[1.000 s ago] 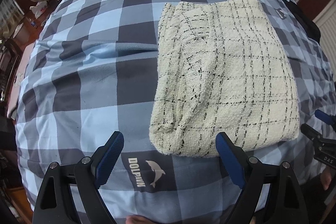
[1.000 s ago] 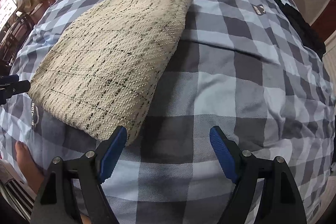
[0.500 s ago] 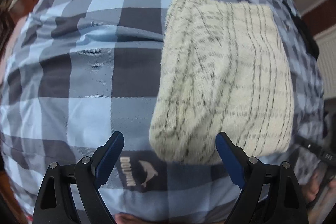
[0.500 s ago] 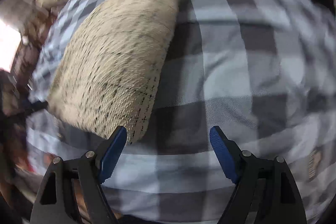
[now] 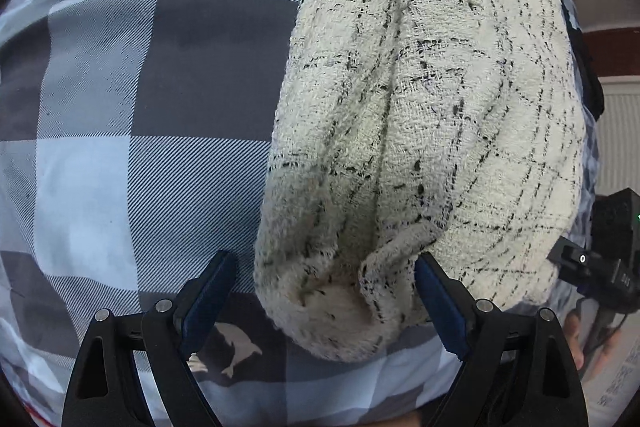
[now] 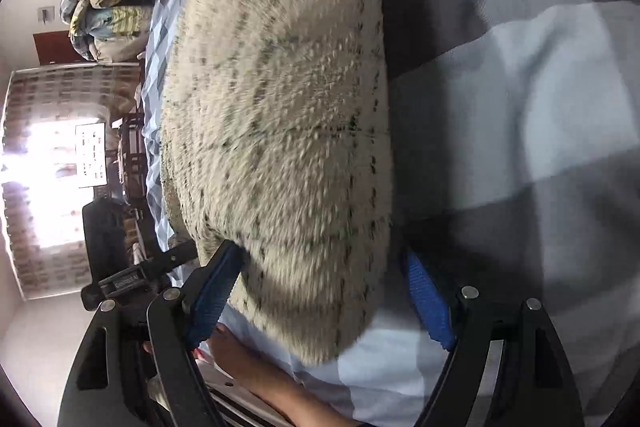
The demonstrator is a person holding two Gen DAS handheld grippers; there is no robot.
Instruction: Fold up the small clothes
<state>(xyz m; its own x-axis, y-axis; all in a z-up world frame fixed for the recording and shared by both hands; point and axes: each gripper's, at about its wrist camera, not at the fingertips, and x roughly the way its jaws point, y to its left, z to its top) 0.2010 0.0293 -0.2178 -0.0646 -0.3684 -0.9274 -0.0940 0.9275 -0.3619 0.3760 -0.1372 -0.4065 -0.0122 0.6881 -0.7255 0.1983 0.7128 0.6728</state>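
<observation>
On the checked blanket (image 5: 132, 99), both grippers' jaws gape apart around the folded cream garment's (image 5: 432, 115) near edge.

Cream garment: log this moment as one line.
cream garment folded on checked duvet | left gripper open astride near corner | right gripper open astride near corner | nothing gripped

I'm looking at a cream woven garment (image 5: 432, 131) crossed by thin black check lines, lying folded into a thick, rounded bundle on the bed. In my left wrist view it's filling the frame from 12 to 4 o'clock, its near edge (image 5: 344, 311) curling into soft, overlapping layers at 6 o'clock.
</observation>
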